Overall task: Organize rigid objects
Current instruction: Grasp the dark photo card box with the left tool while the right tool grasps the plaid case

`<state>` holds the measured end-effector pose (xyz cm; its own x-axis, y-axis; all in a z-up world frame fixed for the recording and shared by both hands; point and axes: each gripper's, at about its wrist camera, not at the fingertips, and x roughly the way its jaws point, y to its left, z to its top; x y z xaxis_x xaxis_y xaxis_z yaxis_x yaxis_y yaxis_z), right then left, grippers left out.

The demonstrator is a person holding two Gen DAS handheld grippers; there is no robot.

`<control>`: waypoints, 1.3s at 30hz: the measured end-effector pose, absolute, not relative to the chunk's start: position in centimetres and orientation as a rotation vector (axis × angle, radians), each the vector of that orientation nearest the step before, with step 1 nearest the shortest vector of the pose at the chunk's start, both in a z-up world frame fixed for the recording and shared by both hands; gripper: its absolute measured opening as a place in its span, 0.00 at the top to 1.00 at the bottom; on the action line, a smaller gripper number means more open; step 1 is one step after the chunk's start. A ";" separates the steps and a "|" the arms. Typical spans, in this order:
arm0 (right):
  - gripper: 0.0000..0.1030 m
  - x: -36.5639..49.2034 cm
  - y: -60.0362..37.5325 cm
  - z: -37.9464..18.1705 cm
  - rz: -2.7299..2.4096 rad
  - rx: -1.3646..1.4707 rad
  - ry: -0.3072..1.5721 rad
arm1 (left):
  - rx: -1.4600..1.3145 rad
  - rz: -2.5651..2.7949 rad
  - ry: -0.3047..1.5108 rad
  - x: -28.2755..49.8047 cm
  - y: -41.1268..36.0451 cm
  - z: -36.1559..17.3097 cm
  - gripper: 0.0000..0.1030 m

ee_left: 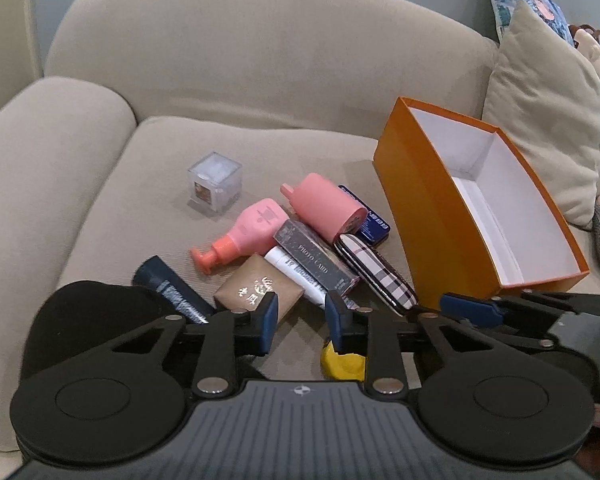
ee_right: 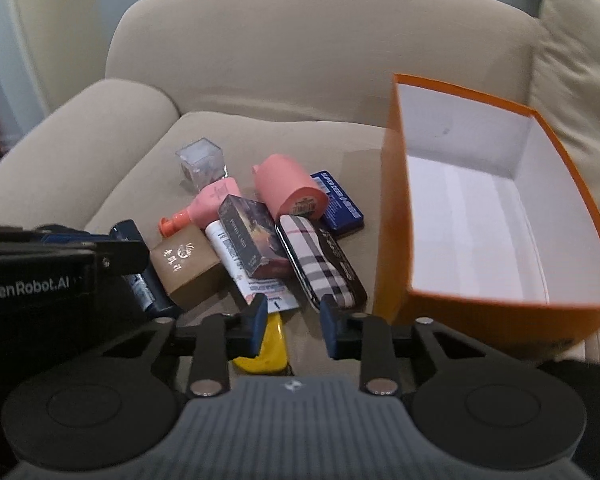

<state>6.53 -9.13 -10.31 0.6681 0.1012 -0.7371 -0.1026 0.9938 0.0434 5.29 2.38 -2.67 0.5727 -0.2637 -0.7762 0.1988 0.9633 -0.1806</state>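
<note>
Both claws hover empty, jaws partly open: left gripper [ee_left: 301, 312], right gripper [ee_right: 293, 318]. Clutter sits mid-frame on the sofa [ee_left: 148, 152]; orange box [ee_right: 396, 216] at right holds nothing. Likely first pick: plaid case [ee_right: 320, 264], nearest the box. Best gripped across its narrow width, then lifted clear of the box wall.

My right gripper [ee_right: 293, 322] hangs with jaws apart over a yellow object [ee_right: 269, 350] on the beige sofa [ee_right: 300, 80]. Ahead: plaid case [ee_right: 320, 266], photo card box [ee_right: 249, 236], brown box [ee_right: 186, 266], pink bottle [ee_right: 290, 190]. Open orange box [ee_right: 396, 208] to the right; left gripper [ee_right: 112, 258] at left edge.
</note>
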 end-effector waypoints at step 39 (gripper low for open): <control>0.77 19.1 -8.1 -13.5 0.259 -0.305 1.044 | -0.211 -0.266 1.168 18.8 -0.6 -9.1 0.49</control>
<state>19.15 -8.14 -13.54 0.4794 0.0654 -0.8752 -0.3516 0.9280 -0.1232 18.85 -0.64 -9.13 0.3663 -0.3142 -0.8758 0.0963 0.9490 -0.3002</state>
